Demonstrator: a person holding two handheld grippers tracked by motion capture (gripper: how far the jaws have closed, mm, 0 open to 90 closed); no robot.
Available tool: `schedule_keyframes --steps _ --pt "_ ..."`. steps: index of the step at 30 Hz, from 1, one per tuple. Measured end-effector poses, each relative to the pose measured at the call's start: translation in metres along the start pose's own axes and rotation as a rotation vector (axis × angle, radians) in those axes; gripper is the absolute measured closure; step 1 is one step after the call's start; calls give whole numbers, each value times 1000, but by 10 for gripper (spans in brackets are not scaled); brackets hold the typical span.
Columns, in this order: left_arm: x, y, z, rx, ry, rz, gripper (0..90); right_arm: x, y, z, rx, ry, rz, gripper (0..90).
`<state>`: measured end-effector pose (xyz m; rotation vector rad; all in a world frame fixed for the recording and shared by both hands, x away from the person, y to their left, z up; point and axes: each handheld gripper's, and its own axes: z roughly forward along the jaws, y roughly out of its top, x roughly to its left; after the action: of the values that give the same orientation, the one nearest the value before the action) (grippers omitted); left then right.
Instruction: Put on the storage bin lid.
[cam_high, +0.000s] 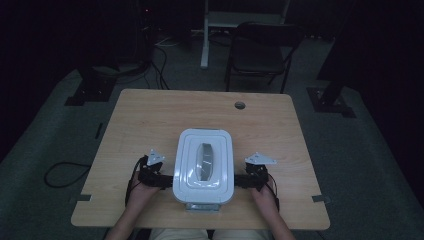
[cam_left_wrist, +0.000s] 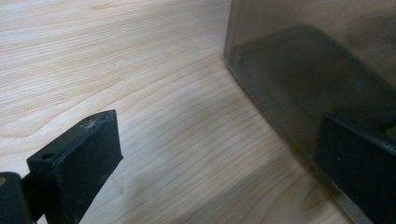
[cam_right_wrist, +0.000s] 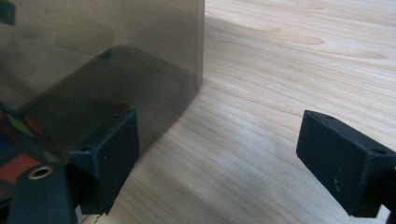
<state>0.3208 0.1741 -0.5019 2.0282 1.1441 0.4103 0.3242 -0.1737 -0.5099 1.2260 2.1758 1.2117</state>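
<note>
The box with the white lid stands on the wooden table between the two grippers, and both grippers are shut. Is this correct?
Not quite. The box does stand on the table between them, but both grippers are open: the left gripper view and the right gripper view each show the jaws wide apart.

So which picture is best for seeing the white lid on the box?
The high view is best: it looks down on the whole white lid with its handle. The left gripper view and right gripper view look low along the table and catch just the box's smoky see-through wall, not the lid.
</note>
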Motion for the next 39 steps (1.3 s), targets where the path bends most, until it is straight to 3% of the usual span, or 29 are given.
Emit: schedule_keyframes --steps 7,19,31,39 --pt "-15 5 7 3 -48 22 18 -13 -3 -8 11 -22 11 142" --pt "-28 27 30 15 -75 74 18 -35 -11 -25 14 -57 61 144" --pt "-36 36 42 18 -112 68 23 -48 -14 -30 26 -89 80 153" --pt "-36 37 46 -3 -119 79 23 -56 -17 -34 19 -59 95 135"
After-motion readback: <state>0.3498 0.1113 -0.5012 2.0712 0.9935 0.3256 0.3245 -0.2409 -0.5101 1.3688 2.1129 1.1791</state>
